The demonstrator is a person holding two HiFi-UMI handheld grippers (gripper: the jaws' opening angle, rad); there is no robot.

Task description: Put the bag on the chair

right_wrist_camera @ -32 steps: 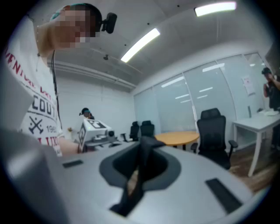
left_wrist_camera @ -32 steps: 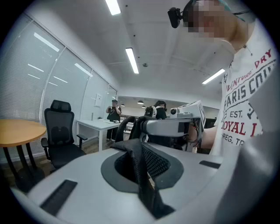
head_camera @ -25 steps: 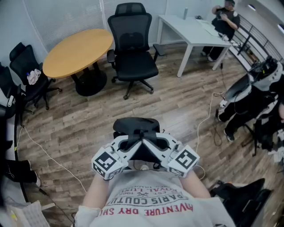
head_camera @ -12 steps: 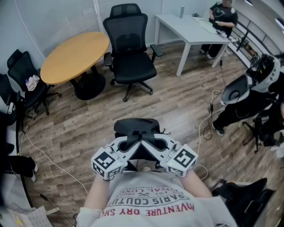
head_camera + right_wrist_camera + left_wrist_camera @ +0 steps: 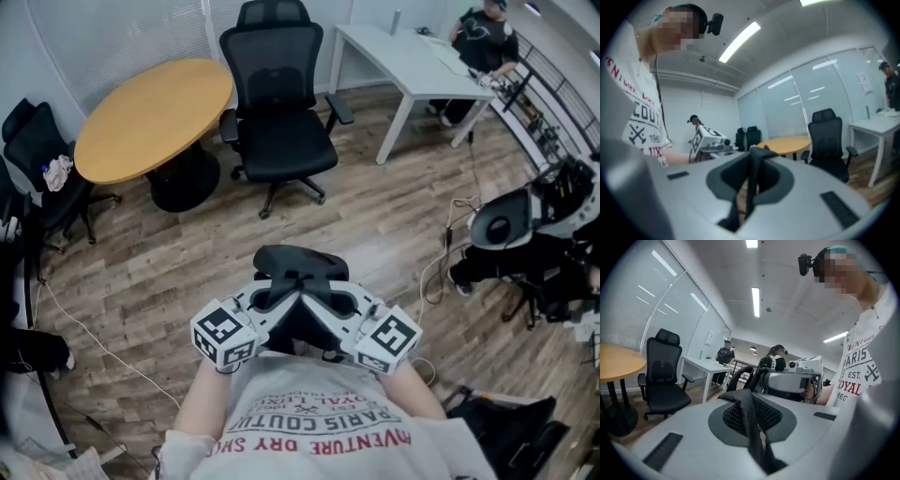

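Bag (image 5: 296,262) before chair (image 5: 281,141), table (image 5: 150,117) leftward

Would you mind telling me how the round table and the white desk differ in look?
The round table has an orange-wood circular top; the white desk has a white rectangular one. The round table stands on one dark central pedestal, the white desk on slim white legs. The round table's top is bare, while the white desk carries small items. Both flank the black office chair.

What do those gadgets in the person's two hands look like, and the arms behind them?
The left gripper and right gripper are light grey, wedge-shaped plastic shells with dark grey lining round the jaws. Each carries a white cube printed with black square markers. The person wears a pale short-sleeved T-shirt with printed lettering.
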